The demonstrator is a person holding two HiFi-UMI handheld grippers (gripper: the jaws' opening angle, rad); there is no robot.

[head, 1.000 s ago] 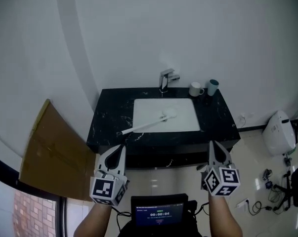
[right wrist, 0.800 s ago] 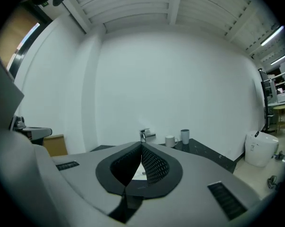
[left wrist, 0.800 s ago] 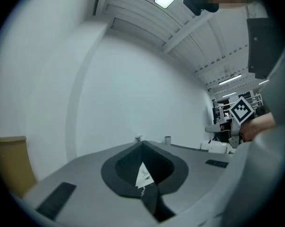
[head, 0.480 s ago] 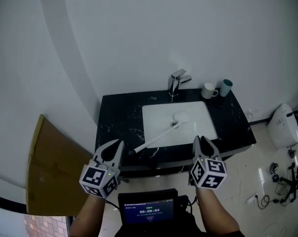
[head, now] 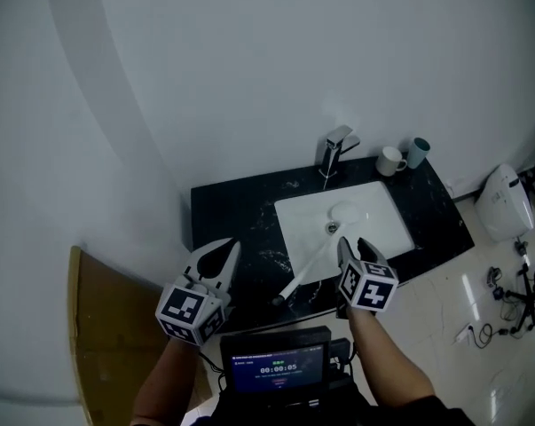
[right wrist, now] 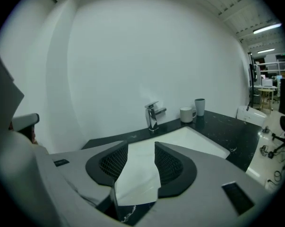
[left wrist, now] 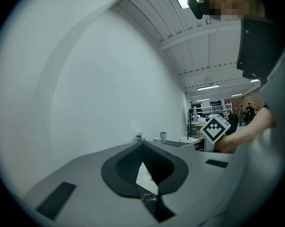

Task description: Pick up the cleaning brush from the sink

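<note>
The cleaning brush [head: 313, 263] is white with a long handle. It lies slantwise in the white sink [head: 384, 218], head [head: 345, 211] near the drain, dark handle end over the front rim of the black counter [head: 240, 209]. My right gripper [head: 346, 243] [right wrist: 141, 144] hovers at the sink's front edge, just right of the handle. Its jaws are opening, with nothing between them. My left gripper [head: 226, 252] [left wrist: 142, 143] hangs over the counter's front left, its tips touching and empty.
A chrome faucet [head: 336, 152] [right wrist: 152, 116] stands behind the sink. A white mug [head: 390, 161] [right wrist: 185, 114] and a teal cup [head: 418, 152] [right wrist: 199, 106] sit at the counter's back right. A brown board [head: 98, 327] leans at the left. A white appliance [head: 502, 204] and cables lie on the floor at the right.
Both grippers have moved forward to the counter; the right one now reaches the sink's front edge beside the brush handle. The right jaws have gone from shut to apart.
</note>
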